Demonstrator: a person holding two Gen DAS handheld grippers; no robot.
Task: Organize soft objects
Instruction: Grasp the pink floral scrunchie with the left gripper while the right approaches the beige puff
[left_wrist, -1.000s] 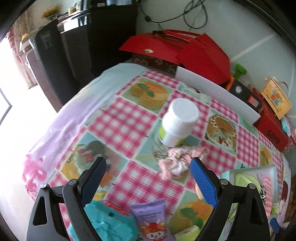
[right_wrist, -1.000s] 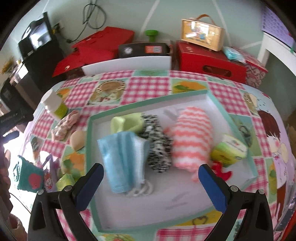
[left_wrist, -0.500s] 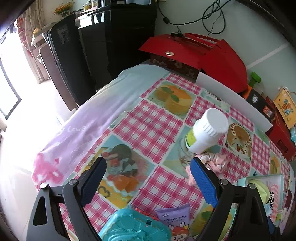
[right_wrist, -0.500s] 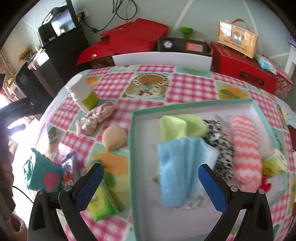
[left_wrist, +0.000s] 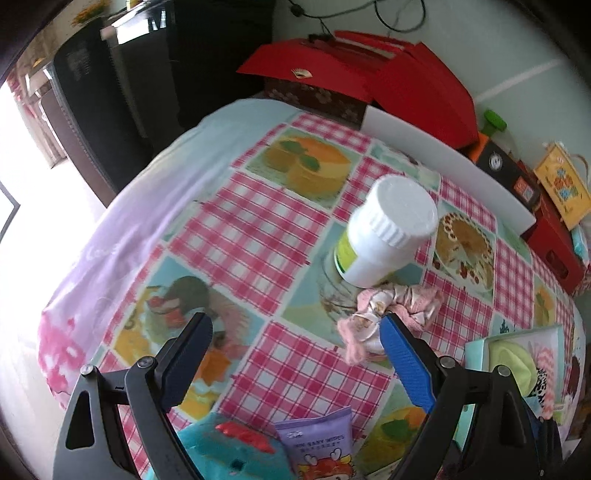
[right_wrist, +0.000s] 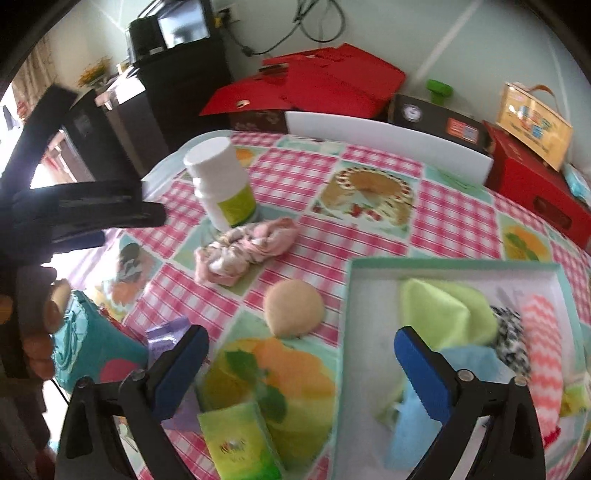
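Observation:
A pink crumpled scrunchie (right_wrist: 247, 251) lies on the checked tablecloth beside a white bottle (right_wrist: 221, 182); it also shows in the left wrist view (left_wrist: 384, 317). A tan round sponge (right_wrist: 293, 313) lies near a teal-rimmed tray (right_wrist: 351, 295). The tray holds a green cloth (right_wrist: 443, 314), a blue cloth (right_wrist: 417, 417), a black-and-white piece (right_wrist: 511, 338) and a coral zigzag cloth (right_wrist: 543, 350). My right gripper (right_wrist: 301, 363) is open and empty above the table, left of the tray. My left gripper (left_wrist: 295, 358) is open and empty, its right finger (left_wrist: 402, 362) beside the scrunchie.
A teal pouch (right_wrist: 92, 347), a purple wipes pack (left_wrist: 321, 446) and a green packet (right_wrist: 240, 443) lie at the near edge. Red boxes (right_wrist: 314, 88) and a white board (right_wrist: 388, 136) stand behind the table. A black cabinet (left_wrist: 122, 92) stands at the left.
My right gripper has swung left from over the tray toward the sponge and scrunchie. My left gripper has shifted a little, with the bottle and scrunchie now closer. Both stay open.

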